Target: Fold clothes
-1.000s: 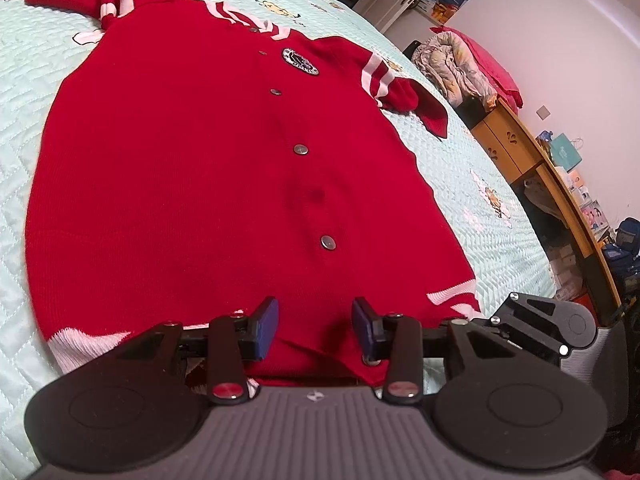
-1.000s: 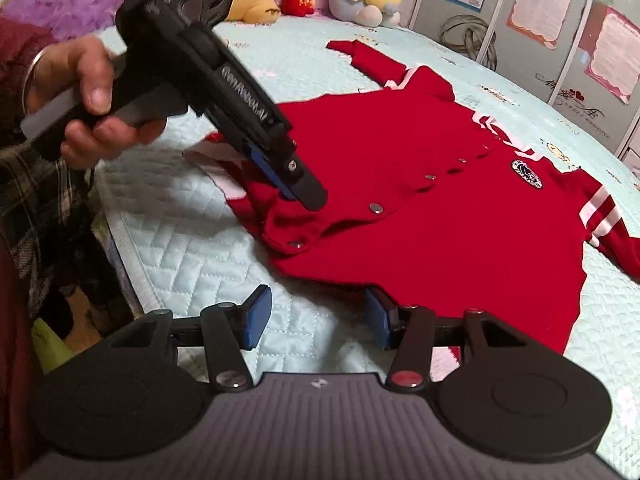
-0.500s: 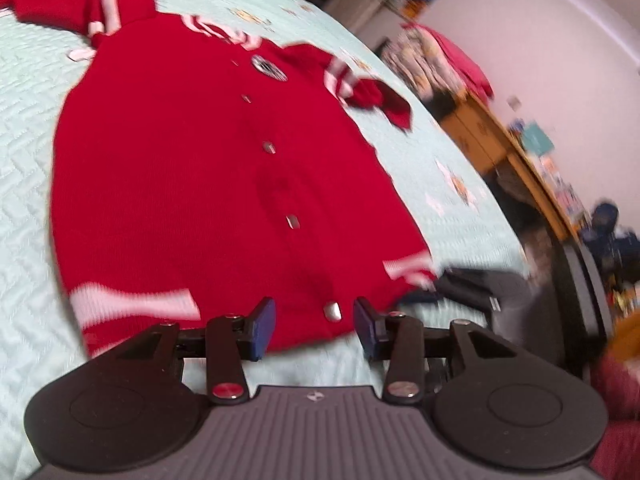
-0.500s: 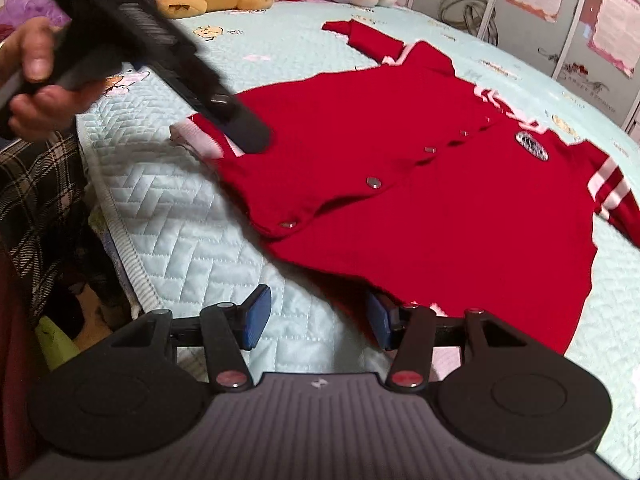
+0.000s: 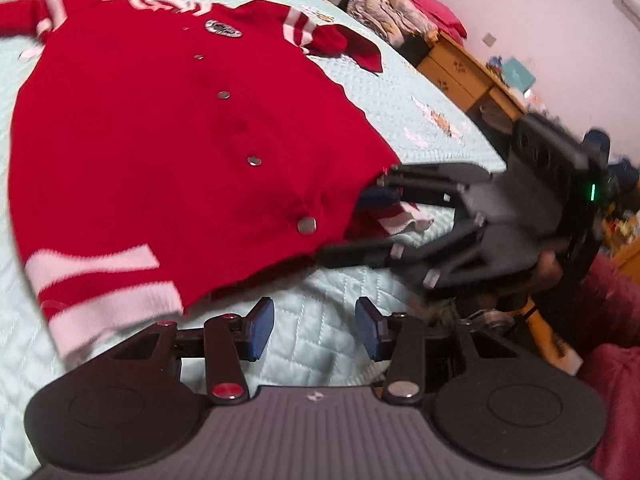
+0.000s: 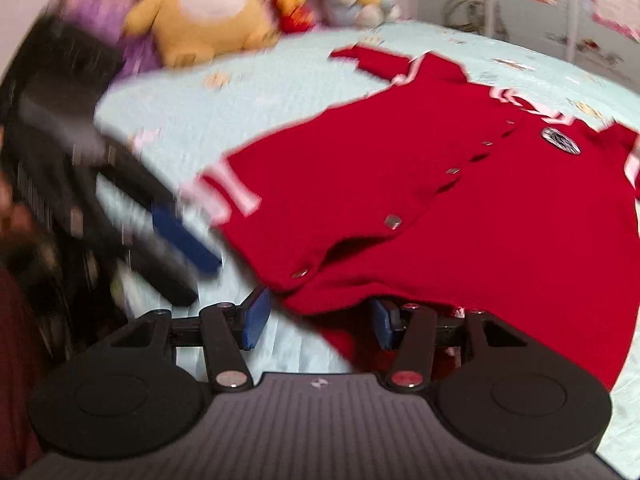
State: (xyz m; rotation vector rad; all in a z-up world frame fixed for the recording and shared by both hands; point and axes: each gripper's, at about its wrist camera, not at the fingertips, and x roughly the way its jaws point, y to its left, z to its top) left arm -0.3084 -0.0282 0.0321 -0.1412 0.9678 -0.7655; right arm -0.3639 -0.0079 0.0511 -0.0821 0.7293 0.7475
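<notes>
A red button cardigan (image 5: 160, 152) with white stripes lies front up on the pale green quilt (image 5: 320, 344). My left gripper (image 5: 314, 326) is open over bare quilt, just short of the hem, with nothing between its blue pads. In the left wrist view my right gripper (image 5: 372, 216) reaches in from the right at the hem's far corner. In the right wrist view the cardigan (image 6: 460, 208) has its lower edge lying between the open fingers of the right gripper (image 6: 319, 322), with the pads apart. The left gripper (image 6: 202, 280) shows blurred at the left, beside the striped hem corner.
Plush toys (image 6: 200, 20) sit at the head of the bed. A wooden desk (image 5: 460, 76) and a heap of clothes (image 5: 392, 12) stand beyond the bed's far side. A person's red sleeve (image 5: 616, 320) is at the right edge.
My left gripper has drawn back off the hem onto bare quilt, and the striped hem corner now lies flat. The right gripper has slid in to straddle the hem. Both views have rolled.
</notes>
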